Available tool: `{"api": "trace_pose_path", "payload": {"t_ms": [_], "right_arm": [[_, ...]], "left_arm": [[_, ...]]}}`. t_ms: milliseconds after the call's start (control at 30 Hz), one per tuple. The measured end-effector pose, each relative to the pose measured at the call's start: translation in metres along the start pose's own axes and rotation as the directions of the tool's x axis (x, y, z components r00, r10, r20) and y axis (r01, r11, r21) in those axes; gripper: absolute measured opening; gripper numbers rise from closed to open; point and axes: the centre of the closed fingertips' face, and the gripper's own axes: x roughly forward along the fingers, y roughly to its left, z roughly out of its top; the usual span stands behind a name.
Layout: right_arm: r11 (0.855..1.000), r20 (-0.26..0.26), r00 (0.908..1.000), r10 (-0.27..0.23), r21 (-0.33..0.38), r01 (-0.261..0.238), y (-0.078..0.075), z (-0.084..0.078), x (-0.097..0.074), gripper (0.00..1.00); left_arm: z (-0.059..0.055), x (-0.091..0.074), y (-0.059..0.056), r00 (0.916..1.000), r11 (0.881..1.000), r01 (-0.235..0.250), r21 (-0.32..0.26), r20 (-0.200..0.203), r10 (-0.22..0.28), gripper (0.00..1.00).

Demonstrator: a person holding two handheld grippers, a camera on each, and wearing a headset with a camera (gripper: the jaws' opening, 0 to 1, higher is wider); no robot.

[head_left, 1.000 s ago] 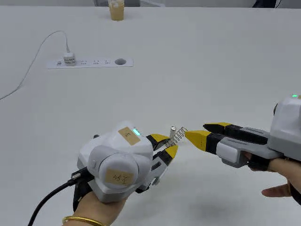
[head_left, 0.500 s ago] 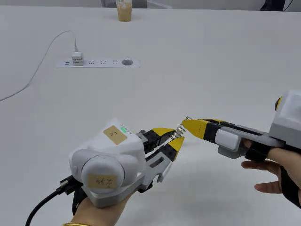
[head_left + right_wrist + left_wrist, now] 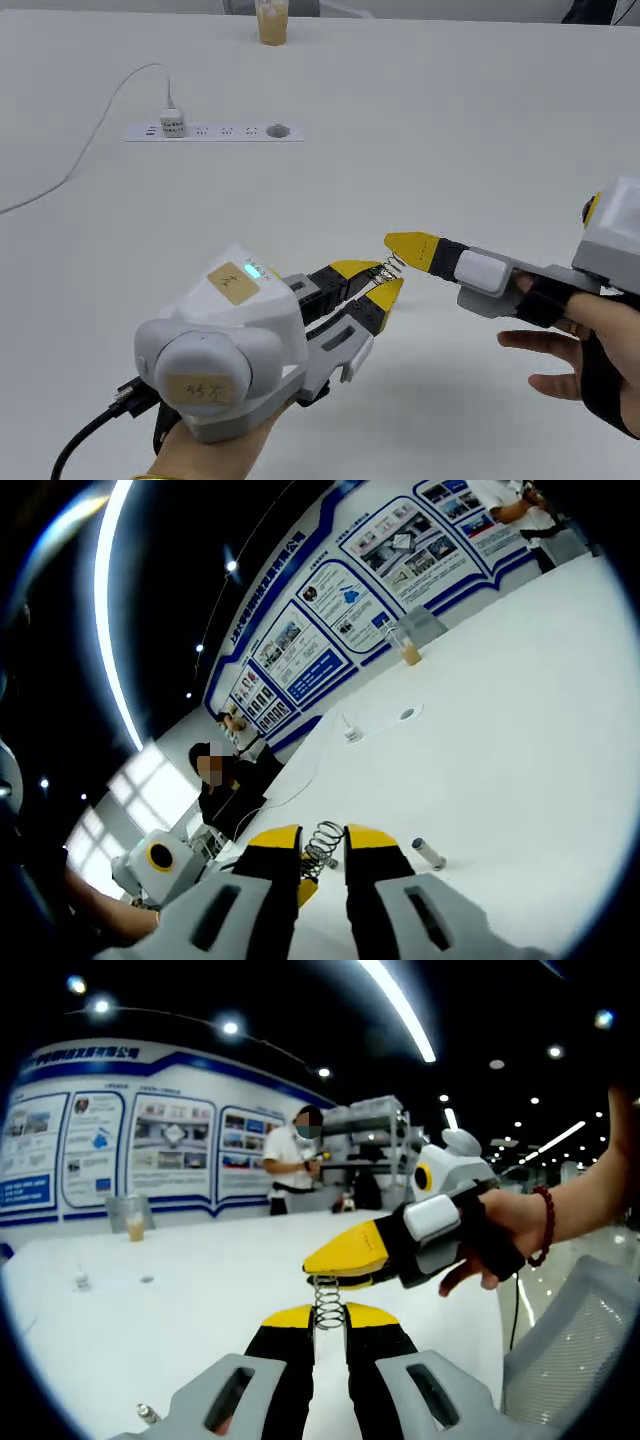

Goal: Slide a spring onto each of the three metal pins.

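Observation:
My left gripper is low in the head view, its yellow jaws nearly together on a metal pin that the spring hides. In the left gripper view the spring stands up from between my left gripper's tips to the underside of the right gripper. My right gripper reaches in from the right, jaws close together, its tip at the spring's far end. In the right gripper view the spring sits between that gripper's tips. A loose metal pin lies on the white table beside it.
A white power strip with a plugged-in charger and cable lies at the far left of the table. A cup of drink stands at the far edge. Another small pin lies on the table. People stand in the background.
The right gripper's jaws, apart a second ago, have come together at the spring's end. The bare pin top at the left gripper's tips is now covered by the spring.

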Motion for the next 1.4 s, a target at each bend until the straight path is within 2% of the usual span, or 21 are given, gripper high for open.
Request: {"api": "trace_pose_path", "payload": {"t_ms": [233, 333, 500, 567, 667, 700, 767, 933, 1000, 1033, 1267, 1400], "right_arm": [[0.999, 0.001, 0.9994, 0.033, 0.012, -0.033, 0.007, 0.001, 0.001, 0.14], [0.999, -0.002, 0.9992, 0.04, -0.015, -0.04, 0.009, 0.001, 0.001, 0.14], [0.997, -0.007, 0.9993, 0.036, -0.074, -0.037, 0.011, -0.001, 0.002, 0.12], [0.992, -0.009, 0.9999, 0.007, -0.124, -0.008, 0.006, 0.0, 0.001, 0.12], [0.989, -0.012, 0.9999, -0.005, -0.15, 0.003, 0.005, 0.0, 0.001, 0.12], [0.985, -0.01, 0.9998, -0.015, -0.172, 0.013, 0.004, 0.001, 0.001, 0.12], [0.978, -0.004, 0.9995, -0.032, -0.205, 0.03, 0.002, 0.003, 0.0, 0.12], [0.962, 0.004, 0.9981, -0.061, -0.267, 0.06, -0.004, 0.005, 0.001, 0.12], [0.954, 0.009, 0.9974, -0.072, -0.293, 0.072, -0.006, 0.006, 0.002, 0.12], [0.949, 0.01, 0.9969, -0.078, -0.306, 0.078, -0.007, 0.006, 0.003, 0.12], [0.912, 0.022, 0.9948, -0.099, -0.398, 0.1, -0.012, 0.007, 0.008, 0.12], [0.897, 0.031, 0.9945, -0.1, -0.43, 0.103, -0.015, 0.008, 0.012, 0.12]], "left_arm": [[0.004, -0.002, 0.001, 1.0, 1.0, 0.0, -0.01, 0.007, 0.0, 0.11], [0.002, -0.002, 0.001, 1.0, 1.0, -0.001, -0.02, -0.007, 0.001, 0.11], [-0.004, -0.002, 0.002, 0.999, 1.0, 0.0, -0.012, -0.045, -0.001, 0.13], [-0.008, -0.003, 0.003, 0.9976, 1.0, -0.004, -0.006, -0.069, 0.003, 0.16], [-0.017, -0.007, 0.005, 0.993, 1.0, -0.007, -0.003, -0.118, 0.007, 0.17], [-0.021, -0.009, 0.006, 0.9895, 1.0, -0.009, -0.009, -0.144, 0.008, 0.18], [-0.025, -0.013, 0.01, 0.9856, 1.0, -0.017, 0.014, -0.168, 0.019, 0.2], [-0.032, -0.023, 0.02, 0.9773, 0.999, -0.043, 0.022, -0.207, 0.046, 0.23], [-0.036, -0.027, 0.024, 0.9714, 0.997, -0.054, 0.058, -0.228, 0.065, 0.24], [-0.037, -0.029, 0.025, 0.9695, 0.996, -0.057, 0.075, -0.234, 0.073, 0.24], [-0.044, -0.038, 0.029, 0.9615, 0.995, -0.08, 0.067, -0.258, 0.094, 0.31], [-0.047, -0.043, 0.032, 0.9581, 0.993, -0.093, 0.07, -0.265, 0.109, 0.36]]}}
